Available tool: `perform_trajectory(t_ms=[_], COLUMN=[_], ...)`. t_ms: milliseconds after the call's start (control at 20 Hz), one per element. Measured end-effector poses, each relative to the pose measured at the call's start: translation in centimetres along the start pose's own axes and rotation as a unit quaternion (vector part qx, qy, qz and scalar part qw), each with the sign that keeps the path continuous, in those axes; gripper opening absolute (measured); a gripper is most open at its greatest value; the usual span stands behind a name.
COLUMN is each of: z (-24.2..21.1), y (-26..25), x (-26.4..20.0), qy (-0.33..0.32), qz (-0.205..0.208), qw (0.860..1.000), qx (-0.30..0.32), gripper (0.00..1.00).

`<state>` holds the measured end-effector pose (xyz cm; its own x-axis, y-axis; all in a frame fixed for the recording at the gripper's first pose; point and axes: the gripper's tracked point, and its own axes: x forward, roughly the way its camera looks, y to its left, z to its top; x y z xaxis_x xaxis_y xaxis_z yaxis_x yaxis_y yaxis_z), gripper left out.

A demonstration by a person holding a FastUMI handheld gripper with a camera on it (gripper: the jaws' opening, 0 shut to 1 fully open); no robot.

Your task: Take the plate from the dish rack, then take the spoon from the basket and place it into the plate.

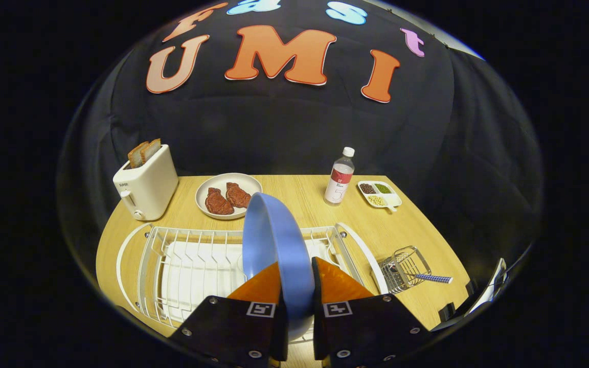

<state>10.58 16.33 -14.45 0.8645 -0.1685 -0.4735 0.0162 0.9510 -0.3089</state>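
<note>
Bench [294, 185]: I see pale wood (dark cloth wall behind).
Hand-held gripper [298, 278]: fingers pinch the blue plate [274, 240] upright over the dish rack [192, 258].

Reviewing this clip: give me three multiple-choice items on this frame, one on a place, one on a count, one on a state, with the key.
1. Where is the spoon?
A. in the wire basket
B. on the blue plate
C. beside the toaster

2. How many meat pieces lie on the white plate?
A. one
B. two
C. four

3. What is the gripper doing?
A. hanging open
B. shut on nothing
C. shut on the blue plate

Key: 1 A, its handle sticks out of the basket; 2 B, two pieces lie side by side; 3 C, both fingers press the upright plate over the rack.
</note>
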Motion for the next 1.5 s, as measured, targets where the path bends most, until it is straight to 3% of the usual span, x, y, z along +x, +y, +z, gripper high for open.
perform_trajectory(t_ms=[300, 700, 1500], z=[2.0, 1.2, -9.4], y=[-0.8, -3.8, -10.5], x=[-1.5, -5.1, -12.4], qy=[-0.025, -0.023, 0.031], qz=[-0.006, 0.020, 0.070], qw=[1.000, 0.997, 0.976], qx=[0.002, 0.065, 0.204], gripper=[0.20, 0.19, 0.19])
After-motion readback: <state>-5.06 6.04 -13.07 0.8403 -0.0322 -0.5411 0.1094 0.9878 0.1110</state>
